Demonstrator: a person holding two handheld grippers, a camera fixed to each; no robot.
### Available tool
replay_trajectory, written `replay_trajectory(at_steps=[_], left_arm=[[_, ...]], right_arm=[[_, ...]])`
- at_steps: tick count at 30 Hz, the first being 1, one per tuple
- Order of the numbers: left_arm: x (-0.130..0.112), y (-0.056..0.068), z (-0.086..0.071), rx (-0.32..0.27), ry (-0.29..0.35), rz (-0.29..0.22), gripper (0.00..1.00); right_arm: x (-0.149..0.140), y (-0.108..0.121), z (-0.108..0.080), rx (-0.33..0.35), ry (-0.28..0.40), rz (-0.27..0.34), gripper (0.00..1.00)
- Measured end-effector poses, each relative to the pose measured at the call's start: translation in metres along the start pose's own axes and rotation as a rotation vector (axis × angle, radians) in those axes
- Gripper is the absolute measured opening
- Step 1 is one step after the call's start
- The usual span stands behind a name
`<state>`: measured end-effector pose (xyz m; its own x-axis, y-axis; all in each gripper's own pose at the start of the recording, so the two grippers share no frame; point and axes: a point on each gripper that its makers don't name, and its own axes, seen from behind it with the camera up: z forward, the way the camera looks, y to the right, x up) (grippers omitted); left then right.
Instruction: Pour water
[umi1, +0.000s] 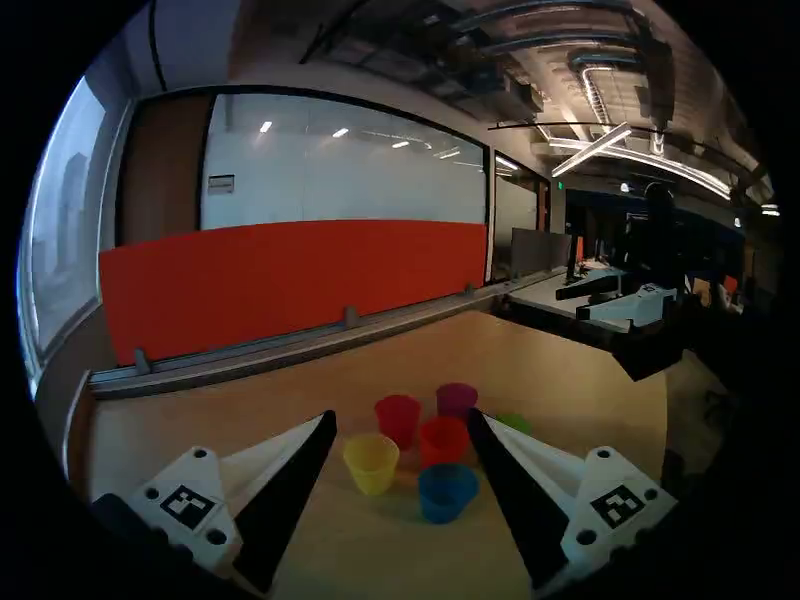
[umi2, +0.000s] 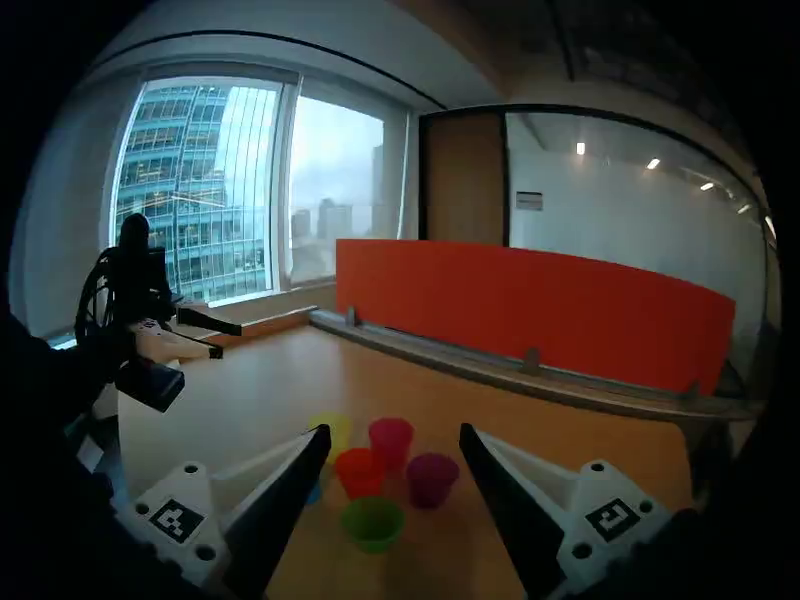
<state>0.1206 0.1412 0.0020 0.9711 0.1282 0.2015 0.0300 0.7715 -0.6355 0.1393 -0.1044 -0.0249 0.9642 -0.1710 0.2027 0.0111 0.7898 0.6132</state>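
Six coloured cups (umi1: 443, 440), upright, clustered on table (umi1: 560, 370)

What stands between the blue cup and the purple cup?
The orange cup stands between the blue cup and the purple cup. The left gripper view shows the three roughly in a line.

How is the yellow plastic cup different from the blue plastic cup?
The yellow plastic cup is yellow; the blue plastic cup is blue. In the left gripper view the yellow one stands left, the blue one nearer the camera. Both stand upright on the wooden table, untouched.
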Motion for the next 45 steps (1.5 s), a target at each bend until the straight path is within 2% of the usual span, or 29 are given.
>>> replay_trajectory(at_steps=[17, 35, 45], left_arm=[[-0.046, 0.015, 0.016, -0.058, -0.088, -0.017, 0.98], [-0.093, 0.019, 0.025, -0.066, -0.169, -0.015, 0.98], [-0.113, 0.027, 0.030, -0.094, -0.215, -0.007, 0.98]], right_arm=[[-0.040, -0.004, 0.009, 0.036, -0.085, -0.007, 1.00], [-0.085, -0.007, 0.019, 0.048, -0.159, 0.010, 1.00], [-0.110, -0.008, 0.022, 0.047, -0.205, 0.001, 1.00]])
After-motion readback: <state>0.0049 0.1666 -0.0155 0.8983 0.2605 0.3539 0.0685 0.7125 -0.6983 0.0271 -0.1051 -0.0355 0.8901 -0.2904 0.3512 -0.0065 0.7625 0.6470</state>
